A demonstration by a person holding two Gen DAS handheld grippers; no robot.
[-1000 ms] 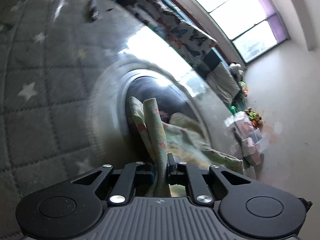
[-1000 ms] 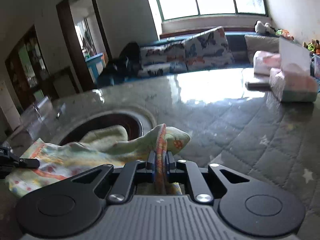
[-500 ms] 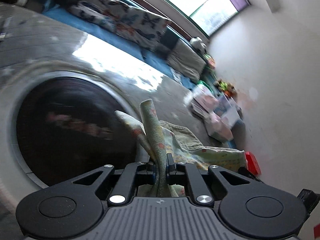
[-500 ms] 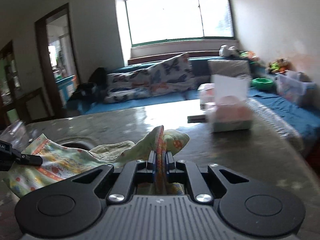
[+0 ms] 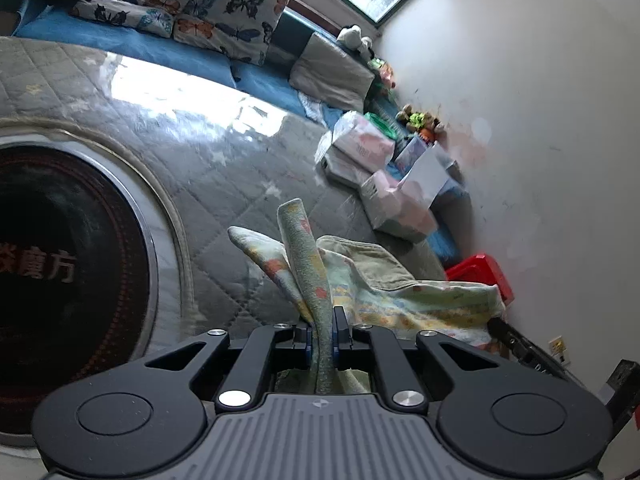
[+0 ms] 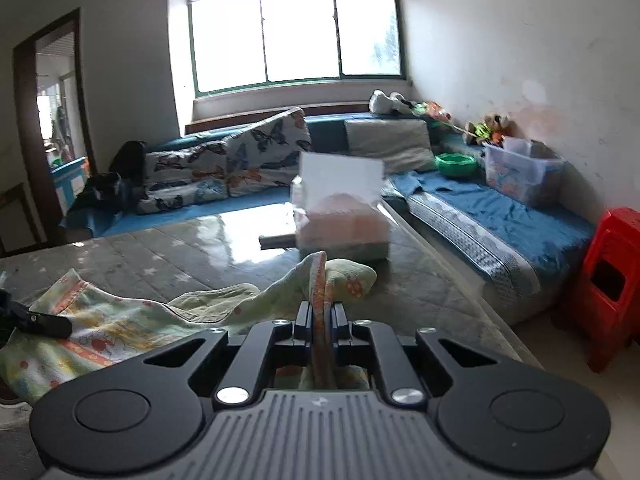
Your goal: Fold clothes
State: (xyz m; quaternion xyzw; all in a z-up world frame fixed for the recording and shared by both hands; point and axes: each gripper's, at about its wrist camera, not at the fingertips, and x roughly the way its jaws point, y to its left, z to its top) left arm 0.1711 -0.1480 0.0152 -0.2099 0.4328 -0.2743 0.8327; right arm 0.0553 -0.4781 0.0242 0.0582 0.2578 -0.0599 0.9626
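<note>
Left wrist view: the left gripper point(image 5: 321, 330) pinches a fold of the little cloth point(image 5: 400, 296) low in the middle, over the gray table point(image 5: 224, 168).

Right wrist view: the right gripper point(image 6: 321, 320) is squeezed tight on the cloth point(image 6: 120, 324), which spreads toward the lower left.

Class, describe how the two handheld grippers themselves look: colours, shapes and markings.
Left gripper and right gripper look identical: ribbed grey body, a small round emblem, black linkage arms with silver pivot screws, round black discs either side, and narrow black fingers with blue edging. No cables or sleeves show.
</note>
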